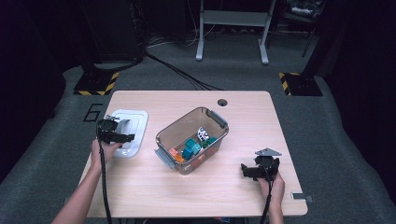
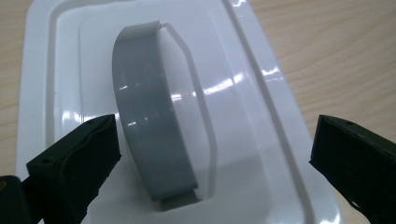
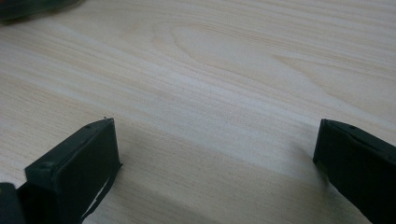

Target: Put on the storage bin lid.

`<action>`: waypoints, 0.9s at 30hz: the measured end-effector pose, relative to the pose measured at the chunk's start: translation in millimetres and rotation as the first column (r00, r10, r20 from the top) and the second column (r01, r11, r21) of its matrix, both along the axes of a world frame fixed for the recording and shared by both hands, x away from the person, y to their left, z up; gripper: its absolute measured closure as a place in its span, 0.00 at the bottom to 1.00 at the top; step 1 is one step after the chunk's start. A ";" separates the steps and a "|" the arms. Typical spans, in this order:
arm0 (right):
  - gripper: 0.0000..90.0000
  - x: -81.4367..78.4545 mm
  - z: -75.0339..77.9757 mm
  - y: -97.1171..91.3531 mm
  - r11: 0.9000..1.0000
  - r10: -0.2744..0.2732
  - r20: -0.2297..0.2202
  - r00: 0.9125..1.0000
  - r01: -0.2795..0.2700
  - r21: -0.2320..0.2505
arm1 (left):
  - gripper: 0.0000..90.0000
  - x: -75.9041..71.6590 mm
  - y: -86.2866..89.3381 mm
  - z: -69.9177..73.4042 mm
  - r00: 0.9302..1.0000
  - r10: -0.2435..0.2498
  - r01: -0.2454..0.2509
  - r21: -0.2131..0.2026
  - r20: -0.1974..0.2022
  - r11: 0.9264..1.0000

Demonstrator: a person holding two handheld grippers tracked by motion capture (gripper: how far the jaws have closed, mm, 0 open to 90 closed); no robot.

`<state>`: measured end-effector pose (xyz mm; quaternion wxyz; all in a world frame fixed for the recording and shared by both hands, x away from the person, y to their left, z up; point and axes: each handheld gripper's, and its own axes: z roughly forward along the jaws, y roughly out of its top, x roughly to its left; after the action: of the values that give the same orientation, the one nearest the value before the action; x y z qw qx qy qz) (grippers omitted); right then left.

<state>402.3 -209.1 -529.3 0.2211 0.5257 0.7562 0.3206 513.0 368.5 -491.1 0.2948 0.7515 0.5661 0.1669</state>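
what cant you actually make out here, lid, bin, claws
- Lid: its near and left edges are cut off by the frame in the left claw view.
- Toys in the clear bin: too small in the high view to identify; the lower ones sit under the others.
- Bin: a dark blurred sliver at the right claw view's top-left edge, perhaps.
- Right claw in the high view: its jaws are too small and dark to judge there.

In the left gripper view the white lid (image 2: 261,140) runs off the frame's edges, and the clear bin's (image 1: 164,135) small toys (image 1: 192,147) are too tiny to identify.
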 end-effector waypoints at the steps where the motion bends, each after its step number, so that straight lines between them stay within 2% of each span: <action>1: 0.00 0.0 0.0 0.0 1.000 0.001 0.000 1.000 -0.001 0.000 | 0.02 3.3 2.2 -2.6 1.000 0.013 -0.013 -0.011 -0.001 1.000; 2: 0.00 0.1 0.0 0.0 1.000 0.001 0.000 1.000 -0.001 0.000 | 0.03 6.3 4.1 -4.3 1.000 0.027 -0.027 -0.022 -0.004 0.999; 3: 0.00 0.0 0.0 0.1 1.000 0.000 0.000 1.000 0.000 0.001 | 0.05 8.1 5.1 -5.8 0.999 0.034 -0.034 -0.016 -0.003 0.999; 4: 0.00 0.1 0.0 0.1 1.000 0.001 0.000 1.000 -0.001 0.001 | 0.08 9.1 5.7 -7.1 1.000 0.029 -0.029 -0.003 -0.005 1.000; 5: 0.00 0.1 0.0 0.1 1.000 0.003 0.000 1.000 -0.003 0.001 | 0.13 10.1 5.9 -8.5 1.000 0.024 -0.024 -0.009 -0.010 1.000; 7: 0.00 0.7 0.0 0.1 1.000 0.009 0.001 1.000 -0.009 0.000 | 0.22 10.4 5.4 -8.5 0.999 0.046 -0.046 -0.004 0.009 0.999; 9: 0.00 1.5 0.1 0.1 1.000 0.019 -0.001 1.000 -0.019 -0.001 | 0.39 10.8 4.5 -9.1 0.998 0.069 -0.069 0.010 0.014 0.998; 10: 0.00 1.9 0.1 0.3 1.000 0.020 -0.002 1.000 -0.020 0.004 | 0.43 11.2 4.2 -10.0 0.997 0.079 -0.080 0.015 0.017 0.997; 12: 0.00 2.6 -0.2 0.6 1.000 0.012 0.002 1.000 -0.012 0.001 | 0.57 10.3 5.5 -9.2 0.994 0.105 -0.105 0.008 0.030 0.994; 13: 0.00 2.6 -0.2 0.6 1.000 0.011 0.002 1.000 -0.011 0.001 | 0.65 9.7 7.1 -8.7 0.994 0.101 -0.101 0.005 0.034 0.995; 14: 0.00 2.6 -0.2 0.6 1.000 0.011 0.002 1.000 -0.011 0.001 | 0.68 9.4 8.2 -8.6 0.994 0.105 -0.105 -0.007 0.036 0.994; 17: 0.00 2.6 -0.2 0.6 1.000 0.011 0.002 1.000 -0.011 0.001 | 0.72 7.9 12.0 -8.7 0.993 0.110 -0.109 -0.031 0.036 0.994; 22: 0.00 2.5 -0.2 0.8 1.000 0.009 0.001 1.000 -0.009 0.003 | 0.74 4.0 17.3 -5.3 0.995 0.086 -0.083 -0.068 0.046 0.994; 27: 0.00 2.7 -0.2 0.6 1.000 0.011 0.002 1.000 -0.011 0.001 | 0.74 -0.5 16.7 3.5 0.996 0.057 -0.052 -0.068 0.072 0.996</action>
<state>405.0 -208.5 -529.5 0.2199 0.5212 0.7588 0.3229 512.5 385.2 -487.6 0.3357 0.7190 0.5802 0.1837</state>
